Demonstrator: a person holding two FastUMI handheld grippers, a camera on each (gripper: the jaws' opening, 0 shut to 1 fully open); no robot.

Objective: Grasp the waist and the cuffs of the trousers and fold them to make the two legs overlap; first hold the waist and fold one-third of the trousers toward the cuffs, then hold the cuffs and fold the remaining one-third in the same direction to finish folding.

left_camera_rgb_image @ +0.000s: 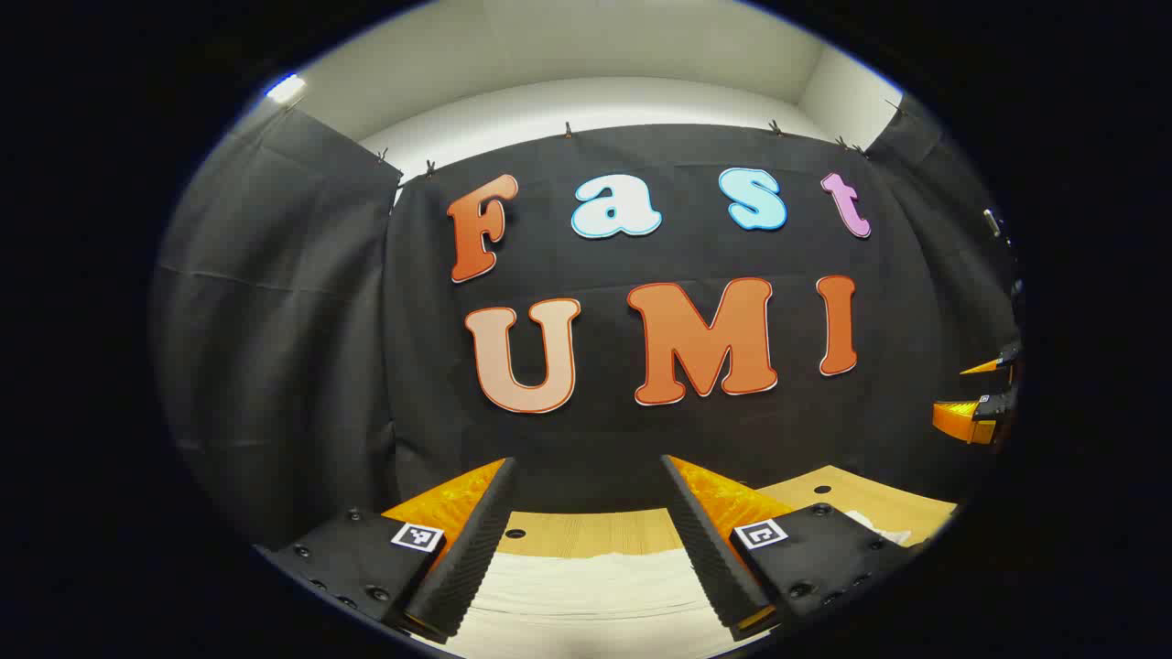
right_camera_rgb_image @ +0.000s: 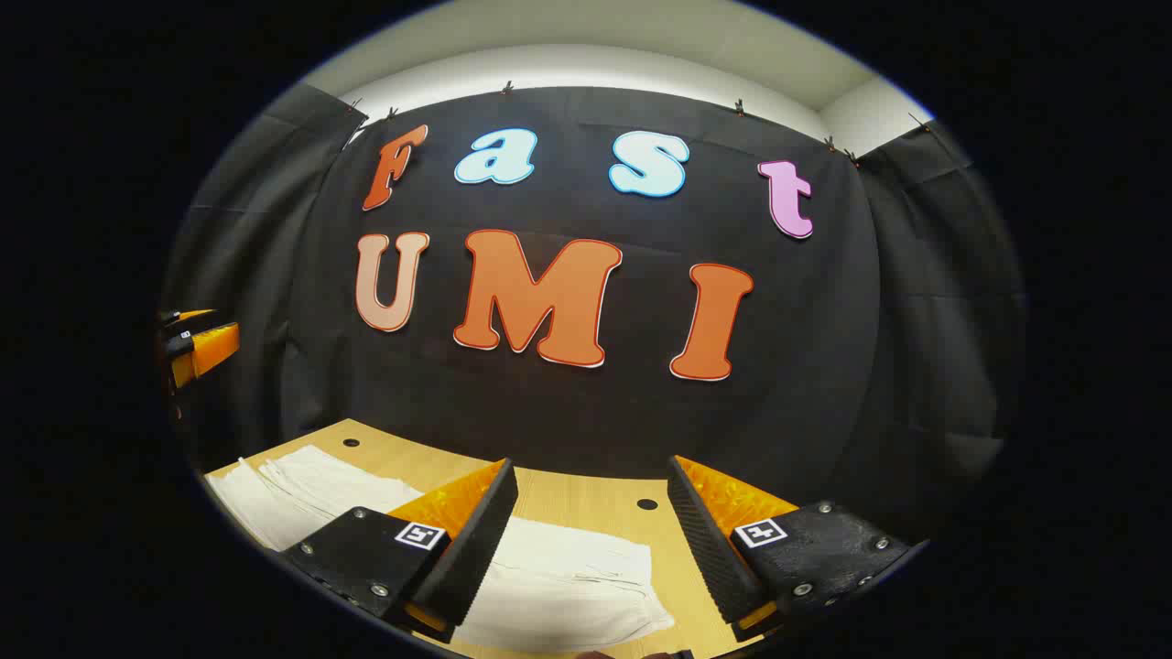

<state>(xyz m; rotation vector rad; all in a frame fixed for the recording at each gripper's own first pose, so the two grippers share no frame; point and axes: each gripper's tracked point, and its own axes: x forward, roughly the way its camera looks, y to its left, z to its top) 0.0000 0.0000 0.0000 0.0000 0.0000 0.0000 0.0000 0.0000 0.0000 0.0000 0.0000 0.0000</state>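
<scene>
White trousers (right_camera_rgb_image: 549,577) lie flat on the wooden table (right_camera_rgb_image: 568,490) beneath both tools, left tool (left_camera_rgb_image: 586,540) and right tool (right_camera_rgb_image: 591,540) with fingers apart, holding nothing. Soft, light cloth likely sags; pinch waist and cuff edges.

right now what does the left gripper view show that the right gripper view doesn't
Left gripper view: the left hand-held gripper, open, with the white trousers spanning the whole gap between its fingers. Right gripper view: the right hand-held gripper, open above one end of the trousers, with bare wooden table past that edge. Both: trousers lying flat on the table, nothing gripped.
</scene>
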